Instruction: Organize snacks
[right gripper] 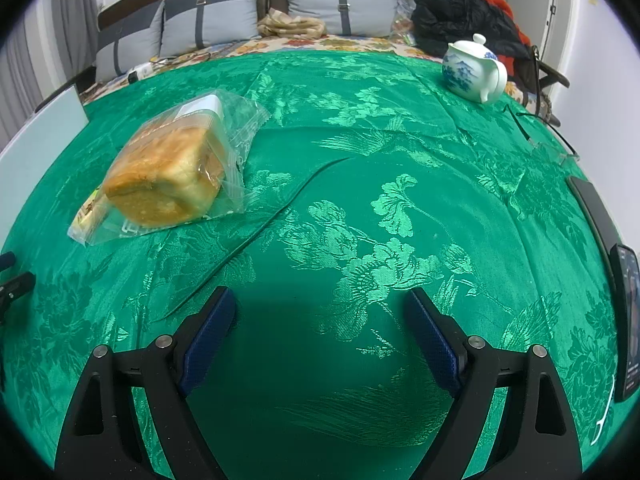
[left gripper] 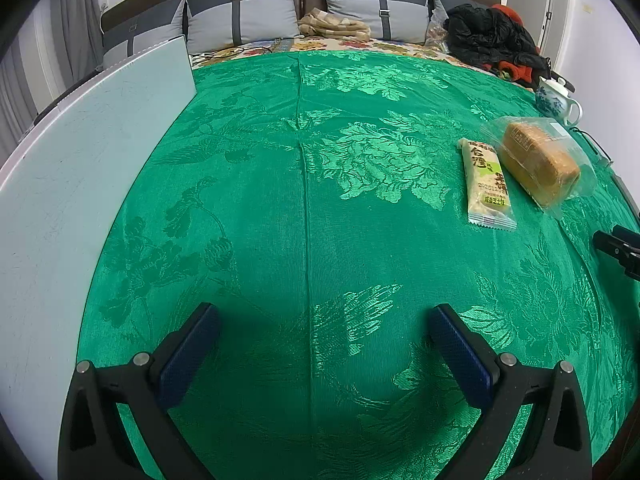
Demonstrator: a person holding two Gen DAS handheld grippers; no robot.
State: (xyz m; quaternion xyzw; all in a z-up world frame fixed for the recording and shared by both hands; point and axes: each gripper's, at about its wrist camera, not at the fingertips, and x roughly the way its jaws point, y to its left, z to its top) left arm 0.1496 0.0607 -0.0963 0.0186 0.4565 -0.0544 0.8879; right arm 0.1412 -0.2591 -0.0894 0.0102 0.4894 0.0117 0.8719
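Observation:
A bagged bread loaf (left gripper: 538, 162) lies on the green cloth at the right, with a yellow snack bar packet (left gripper: 485, 182) beside it on its left. In the right wrist view the bread loaf (right gripper: 170, 176) lies at the left, and the snack packet (right gripper: 90, 206) is mostly hidden behind it. My left gripper (left gripper: 324, 316) is open and empty over bare cloth, well short of the snacks. My right gripper (right gripper: 322, 300) is open and empty, to the right of the loaf. The right gripper's tip (left gripper: 618, 246) shows at the left wrist view's right edge.
A white board (left gripper: 80, 168) lies on the left. A blue-and-white teapot (right gripper: 474, 70) stands at the far right. A phone (right gripper: 630, 320) and a dark tablet (right gripper: 594, 208) lie along the right edge. Pillows (left gripper: 240, 16) and dark clothes (left gripper: 492, 36) lie behind.

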